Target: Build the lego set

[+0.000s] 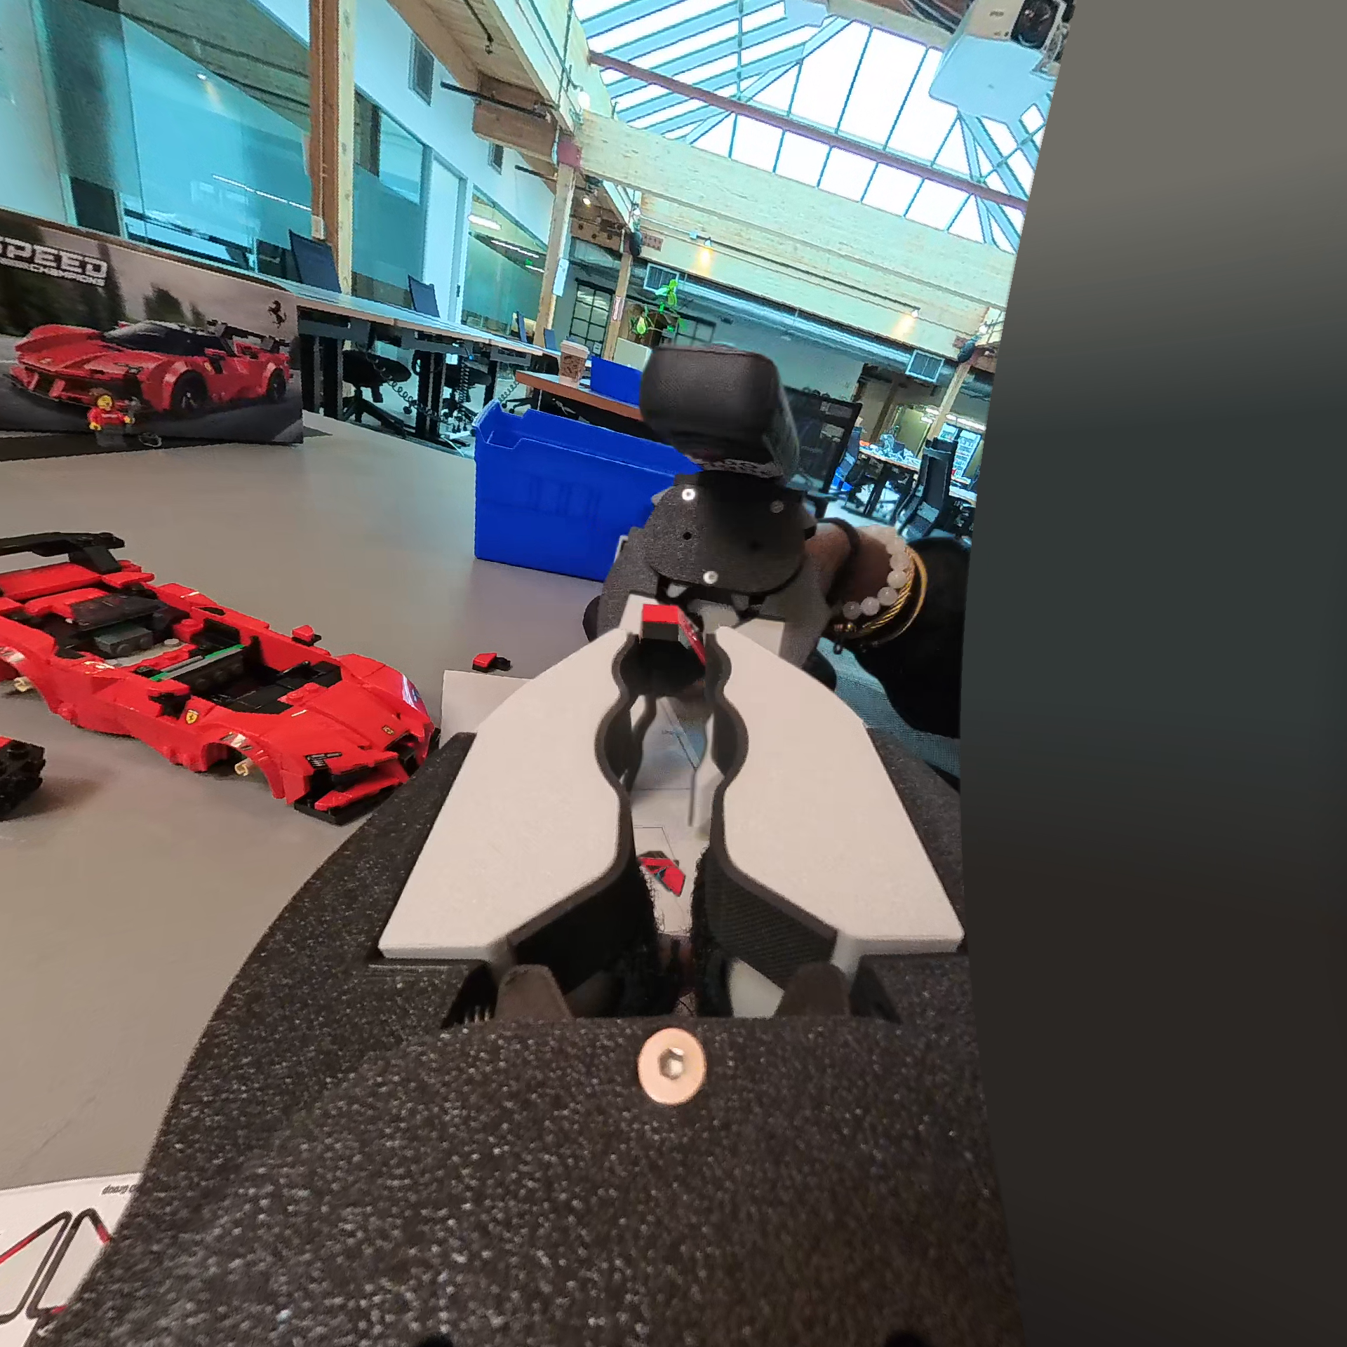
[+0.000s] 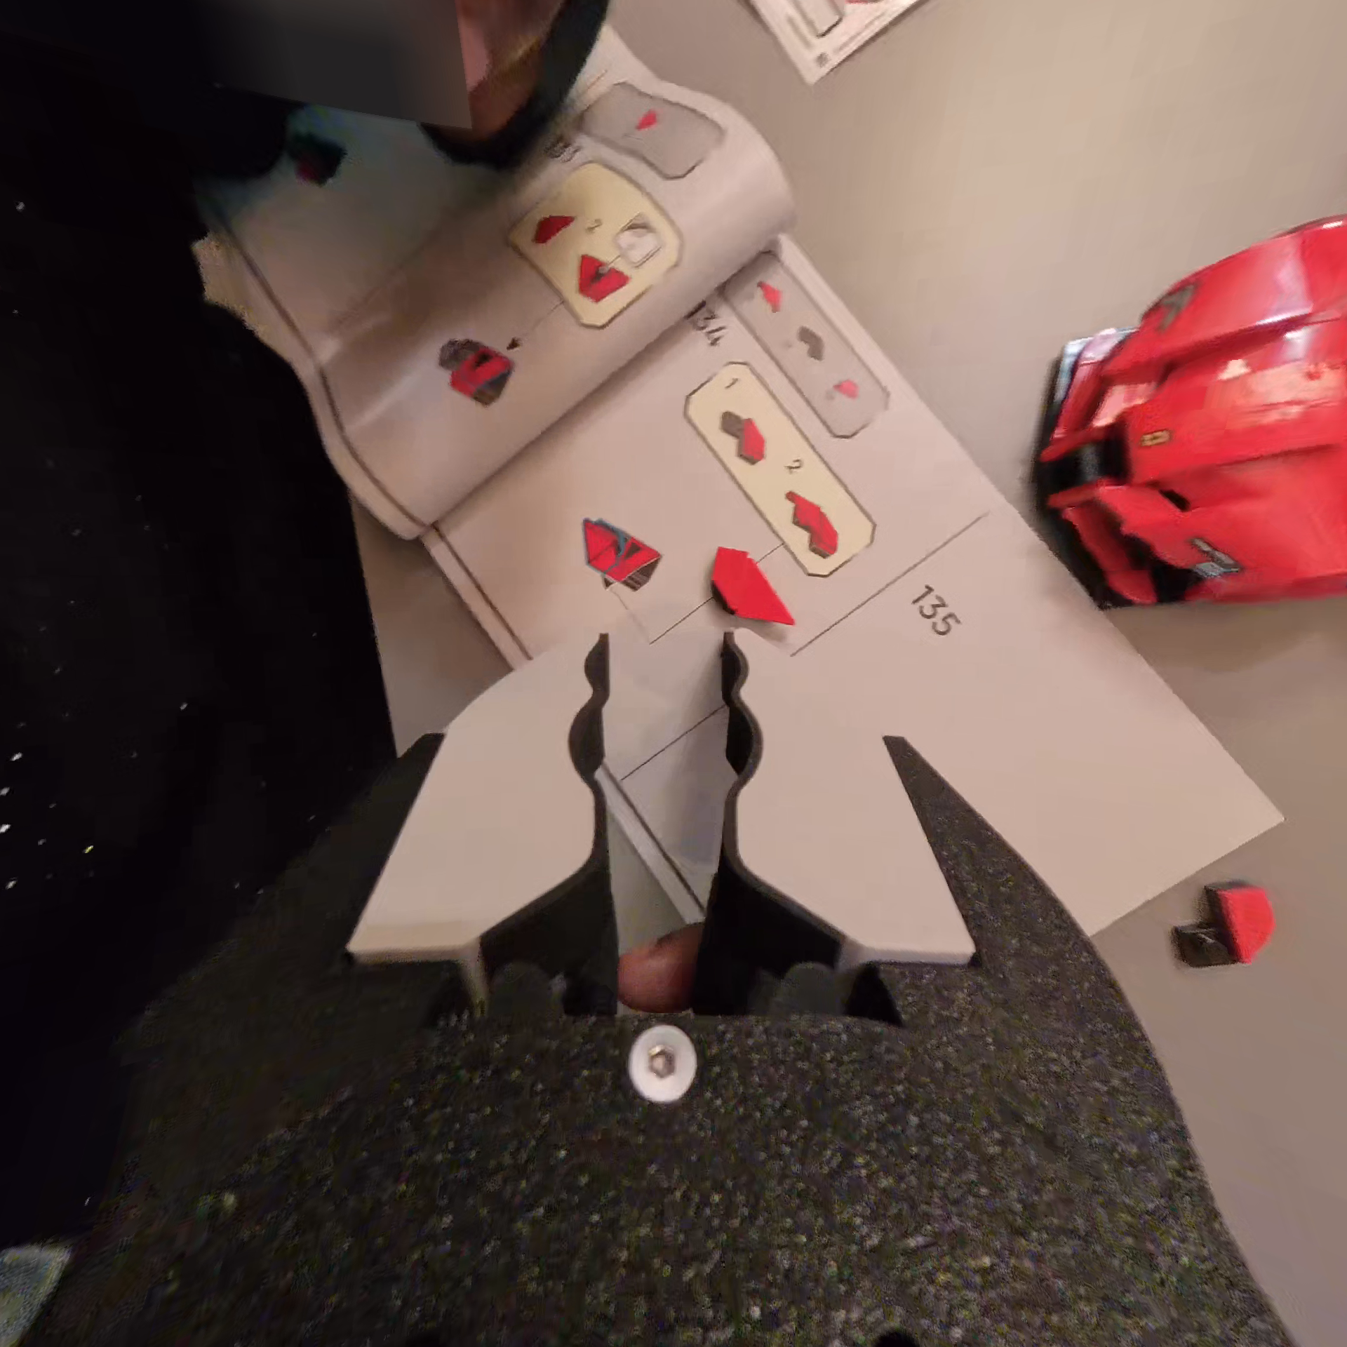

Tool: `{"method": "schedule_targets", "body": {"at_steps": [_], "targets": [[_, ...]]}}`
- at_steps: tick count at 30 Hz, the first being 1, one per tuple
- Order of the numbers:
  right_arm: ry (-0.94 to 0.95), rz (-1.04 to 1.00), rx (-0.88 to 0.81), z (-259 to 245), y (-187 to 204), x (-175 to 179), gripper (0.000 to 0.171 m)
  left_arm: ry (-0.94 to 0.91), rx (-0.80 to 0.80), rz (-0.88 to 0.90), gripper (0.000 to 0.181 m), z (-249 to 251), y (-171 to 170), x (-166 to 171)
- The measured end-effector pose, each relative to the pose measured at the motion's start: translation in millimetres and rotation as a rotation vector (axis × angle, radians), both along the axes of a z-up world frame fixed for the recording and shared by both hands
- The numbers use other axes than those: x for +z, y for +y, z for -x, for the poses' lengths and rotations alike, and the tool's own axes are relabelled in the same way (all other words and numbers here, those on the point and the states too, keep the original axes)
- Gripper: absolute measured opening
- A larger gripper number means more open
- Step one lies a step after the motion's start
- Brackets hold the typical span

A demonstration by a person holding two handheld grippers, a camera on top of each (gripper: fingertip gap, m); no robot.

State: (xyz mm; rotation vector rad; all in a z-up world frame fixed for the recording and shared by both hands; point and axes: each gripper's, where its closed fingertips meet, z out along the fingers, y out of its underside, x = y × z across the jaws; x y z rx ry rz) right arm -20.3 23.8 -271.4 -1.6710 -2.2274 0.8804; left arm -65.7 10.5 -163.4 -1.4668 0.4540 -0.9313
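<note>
Over on the left wrist view, the only container is a blue plastic bin (image 1: 568, 496) at the far side of the grey table (image 1: 291, 911); I can't see what's in it from this angle. The red lego car (image 1: 219, 685) lies left of the gripper, its long axis running from back-left to front-right, nose toward the camera and black rear wing (image 1: 65, 547) at the far end. The roof is off, so the dark interior shows. A small red-and-black piece (image 1: 490, 662) sits on the table just past the nose, and the set's box (image 1: 146, 350) stands upright at the back. The left gripper (image 1: 667, 645) has its fingers drawn nearly together, pinching a little red-and-black lego assembly (image 1: 667, 623) at the tips. The other gripper (image 1: 721, 539) faces it from close behind, held by a hand with bead bracelets (image 1: 885, 576).

Right wrist view looks down on the open instruction booklet (image 2: 947, 765) — no containers here. The car's nose (image 2: 1203, 452) pokes in from the right edge, pointing toward the booklet. A flat red wedge piece (image 2: 751, 587) rests on the page just beyond the right gripper (image 2: 663, 641), whose fingers are spread with nothing between them and not touching the piece. A red-and-black bracket piece (image 2: 1228, 922) lies on the table right of the booklet.
</note>
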Motion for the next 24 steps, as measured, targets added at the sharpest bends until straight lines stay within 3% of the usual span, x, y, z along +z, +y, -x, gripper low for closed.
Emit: {"method": "schedule_targets", "body": {"at_steps": [5,10,19,22,24], "targets": [[0.039,-0.018,0.015,19.5,9.5,0.0,0.036,0.001,0.001,0.007,0.017,0.0,0.8,-0.8],[0.087,-0.089,0.160,28.4,1.6,0.7,0.035,-0.004,-0.001,0.011,0.017,0.3,1.1,-0.8],[0.016,-0.076,-0.119,28.6,1.1,0.1,0.038,-0.007,-0.001,0.008,0.017,0.6,0.8,-0.3],[0.030,-0.167,-0.153,33.4,10.7,-3.1,0.017,-0.006,0.000,0.007,0.017,0.6,0.8,-0.4],[0.050,-0.185,-0.046,34.5,6.3,-2.9,0.016,-0.005,0.001,0.007,0.017,0.6,0.8,-0.4]]}}
